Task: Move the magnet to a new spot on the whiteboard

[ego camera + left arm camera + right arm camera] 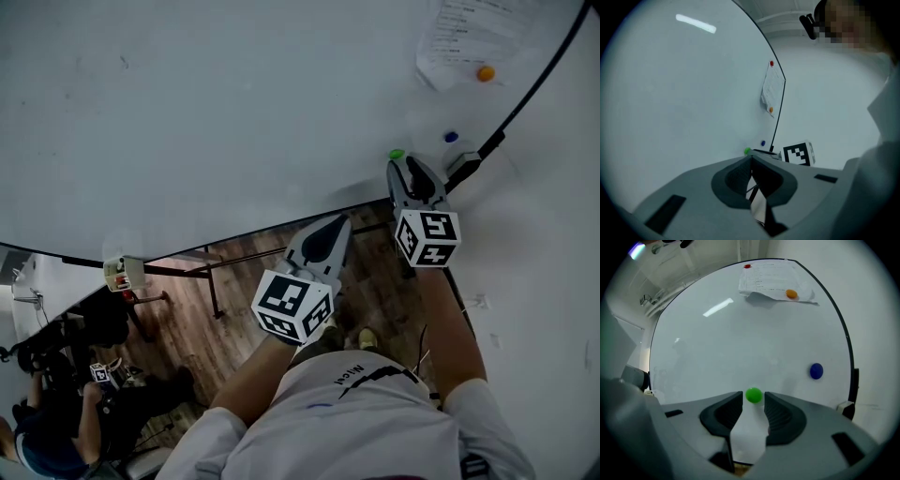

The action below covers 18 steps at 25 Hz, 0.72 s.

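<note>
Right gripper [753, 402]: your jaws slightly apart, tips either side of the green magnet [753, 395].
Green magnet: low on the whiteboard [740, 343], blue magnet [816, 371] to its right.
Left gripper [751, 160]: your jaws pressed together, nothing between.

Both arms reach forward, forearms bare below white sleeves. The right gripper [401, 161] is held farther out and higher than the left, its marker cube [427, 238] toward the body; its jaws stand apart, with a green magnet [753, 395] at their tips, untouched. The left gripper [342, 220] hangs back nearer the torso, jaws closed tip to tip on nothing.
</note>
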{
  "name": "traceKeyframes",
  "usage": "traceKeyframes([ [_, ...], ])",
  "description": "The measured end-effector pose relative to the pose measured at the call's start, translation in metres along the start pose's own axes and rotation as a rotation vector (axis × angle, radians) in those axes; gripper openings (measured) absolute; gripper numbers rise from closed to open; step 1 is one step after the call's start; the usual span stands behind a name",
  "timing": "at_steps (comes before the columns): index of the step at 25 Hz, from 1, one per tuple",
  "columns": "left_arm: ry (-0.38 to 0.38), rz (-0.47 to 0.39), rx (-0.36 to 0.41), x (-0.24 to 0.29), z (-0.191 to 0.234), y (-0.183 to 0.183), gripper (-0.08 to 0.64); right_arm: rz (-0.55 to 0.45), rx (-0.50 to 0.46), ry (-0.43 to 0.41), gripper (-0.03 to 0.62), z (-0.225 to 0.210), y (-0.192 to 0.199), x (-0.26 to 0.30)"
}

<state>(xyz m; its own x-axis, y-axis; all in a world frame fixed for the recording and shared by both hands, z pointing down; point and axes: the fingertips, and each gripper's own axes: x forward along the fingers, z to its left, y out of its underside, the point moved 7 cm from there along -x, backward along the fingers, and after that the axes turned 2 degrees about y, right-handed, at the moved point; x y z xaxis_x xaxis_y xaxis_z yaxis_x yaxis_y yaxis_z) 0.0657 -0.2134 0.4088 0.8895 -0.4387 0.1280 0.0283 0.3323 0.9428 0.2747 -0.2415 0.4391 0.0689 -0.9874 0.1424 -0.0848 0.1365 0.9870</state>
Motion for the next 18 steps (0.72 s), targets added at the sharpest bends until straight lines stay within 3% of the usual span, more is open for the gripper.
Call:
traceKeyframes([
  [18,-0.015,0.004,-0.007,0.0,0.005,0.001,0.011,0.005,0.022,0.014,0.127,0.002,-0.001,0.012],
])
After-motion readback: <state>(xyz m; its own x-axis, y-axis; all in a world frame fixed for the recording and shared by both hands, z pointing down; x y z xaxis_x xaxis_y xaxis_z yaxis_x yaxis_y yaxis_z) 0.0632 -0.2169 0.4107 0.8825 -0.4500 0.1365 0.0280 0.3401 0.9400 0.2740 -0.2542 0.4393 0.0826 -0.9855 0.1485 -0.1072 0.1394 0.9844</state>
